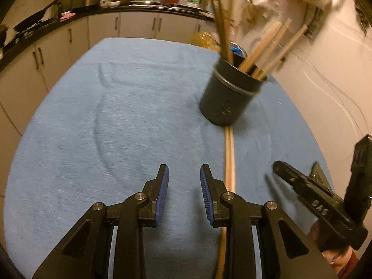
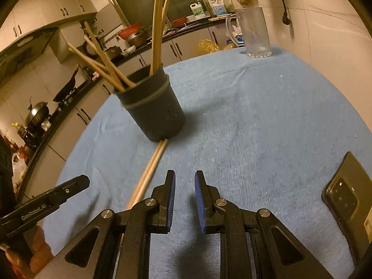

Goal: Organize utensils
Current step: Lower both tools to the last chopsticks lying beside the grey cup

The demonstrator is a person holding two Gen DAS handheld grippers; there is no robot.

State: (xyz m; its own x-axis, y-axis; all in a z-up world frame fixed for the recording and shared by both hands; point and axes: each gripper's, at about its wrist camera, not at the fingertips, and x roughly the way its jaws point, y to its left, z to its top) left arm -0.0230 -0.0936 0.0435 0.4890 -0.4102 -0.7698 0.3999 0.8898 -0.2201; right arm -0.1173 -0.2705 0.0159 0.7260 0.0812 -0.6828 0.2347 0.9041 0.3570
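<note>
A dark cup (image 1: 229,95) (image 2: 153,109) stands on the blue cloth and holds several wooden chopsticks (image 1: 262,53) (image 2: 102,60). A pair of loose chopsticks (image 1: 229,153) (image 2: 151,169) lies flat on the cloth, its far ends at the cup's base. My left gripper (image 1: 184,169) hovers just left of that pair, open by a narrow gap with nothing between its blue pads (image 1: 164,186). My right gripper (image 2: 184,174) hovers just right of the pair, also open by a narrow gap and holding nothing. Each gripper shows in the other's view: the right gripper (image 1: 279,168), the left gripper (image 2: 81,182).
A blue cloth (image 1: 104,121) (image 2: 267,116) covers the table. A black phone (image 2: 348,197) lies near the right edge. A clear glass mug (image 2: 254,32) stands at the far corner. Kitchen cabinets and a counter with pans run behind and to the left. A white wall is close on the right.
</note>
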